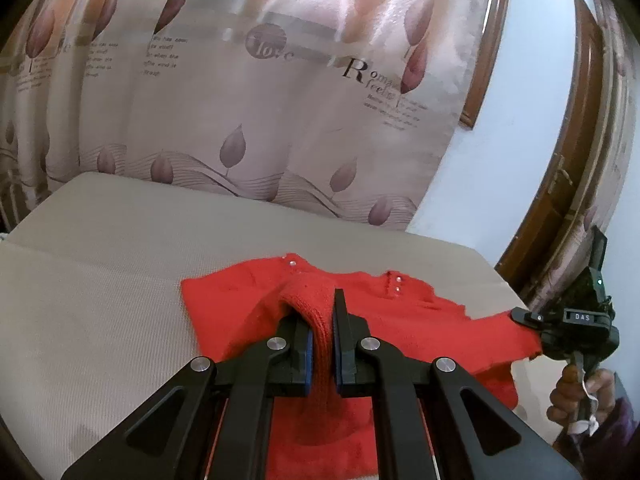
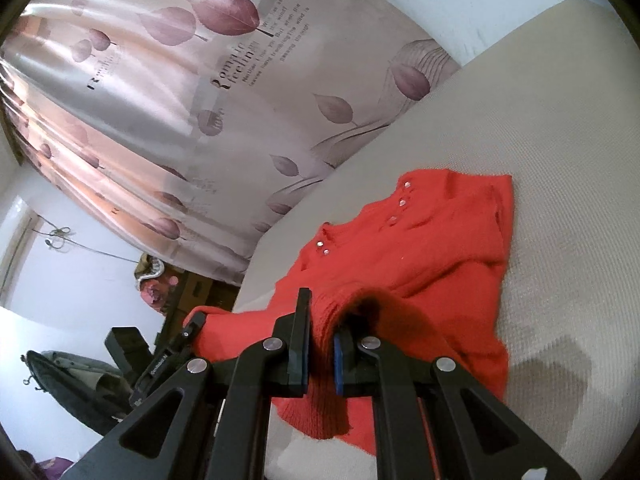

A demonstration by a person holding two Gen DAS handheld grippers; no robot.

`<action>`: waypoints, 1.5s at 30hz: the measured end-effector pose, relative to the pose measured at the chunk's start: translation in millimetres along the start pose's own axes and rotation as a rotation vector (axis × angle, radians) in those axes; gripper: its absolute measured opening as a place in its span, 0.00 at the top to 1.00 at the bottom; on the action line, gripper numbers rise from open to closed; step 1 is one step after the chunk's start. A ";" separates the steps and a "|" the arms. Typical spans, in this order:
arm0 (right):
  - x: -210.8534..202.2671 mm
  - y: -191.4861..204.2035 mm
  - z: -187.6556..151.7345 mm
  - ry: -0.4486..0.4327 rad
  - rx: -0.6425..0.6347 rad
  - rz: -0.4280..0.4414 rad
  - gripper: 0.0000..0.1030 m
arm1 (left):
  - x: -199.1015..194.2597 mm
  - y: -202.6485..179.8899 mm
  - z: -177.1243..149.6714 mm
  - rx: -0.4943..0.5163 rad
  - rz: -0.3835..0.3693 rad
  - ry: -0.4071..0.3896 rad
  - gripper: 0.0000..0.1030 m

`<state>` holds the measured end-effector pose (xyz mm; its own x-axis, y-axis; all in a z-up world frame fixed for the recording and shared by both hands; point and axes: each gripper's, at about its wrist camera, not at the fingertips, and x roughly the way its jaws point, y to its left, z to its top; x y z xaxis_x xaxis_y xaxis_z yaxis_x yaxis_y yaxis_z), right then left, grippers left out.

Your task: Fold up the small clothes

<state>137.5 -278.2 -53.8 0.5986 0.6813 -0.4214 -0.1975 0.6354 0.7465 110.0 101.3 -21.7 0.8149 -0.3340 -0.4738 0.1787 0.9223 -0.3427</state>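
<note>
Left claw [image 1: 323, 344] is low over the surface, angled forward, jaws pinching a ribbed knit fold of the red sweater [image 1: 400, 320] between the blue pads. The fold is lifted up off the rest of the garment. Right claw [image 2: 322, 344] is tilted, also clamped on a bunched ribbed edge of the same red sweater [image 2: 432, 256].

In the left wrist view the right claw [image 1: 532, 322] shows far right of the left one, nipping the sweater's edge, with the person's hand [image 1: 580, 396] on its handle below. In the right wrist view the left claw [image 2: 192, 326] shows to the lower left, at the sweater's other end.

The sweater body lies spread just ahead of both claws, small buttons [image 2: 402, 202] near its far edge.

The beige textured surface [image 1: 100, 280] has a darker patch [image 2: 560, 368] right of the right claw. Behind it hang a leaf-print curtain [image 1: 240, 120] with printed text, a white wall [image 1: 520, 120] and a wooden frame [image 1: 492, 60].
</note>
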 end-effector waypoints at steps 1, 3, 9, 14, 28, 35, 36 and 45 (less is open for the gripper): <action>2.6 -1.3 2.4 0.002 0.003 -0.001 0.91 | 2.6 1.2 0.6 -0.001 0.005 0.001 0.93; 6.9 -3.9 6.0 0.006 0.004 -0.006 0.91 | 8.1 3.6 1.0 -0.002 0.013 0.005 0.93; 20.2 -13.0 15.3 0.019 0.017 -0.022 0.91 | 22.9 9.8 1.6 -0.008 0.030 0.016 0.93; 29.9 -20.1 21.1 0.028 0.027 -0.032 0.91 | 34.4 15.2 1.9 -0.011 0.041 0.032 0.93; 49.7 -30.8 35.3 0.051 0.035 -0.038 0.90 | 66.0 29.4 4.9 -0.038 0.067 0.070 0.92; 59.1 -39.8 37.3 0.059 0.055 -0.046 0.90 | 81.8 34.7 4.4 -0.049 0.075 0.099 0.92; 60.6 -40.5 37.6 0.060 0.056 -0.046 0.90 | 83.2 35.4 4.3 -0.050 0.077 0.103 0.91; 68.4 -50.5 43.4 0.066 0.100 -0.037 0.87 | 99.3 50.1 7.9 -0.124 0.087 0.148 0.74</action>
<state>222.1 -279.5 -98.0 0.5513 0.6826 -0.4798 -0.0962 0.6232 0.7761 204.2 115.8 -79.6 0.7329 -0.2878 -0.6165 0.0347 0.9208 -0.3885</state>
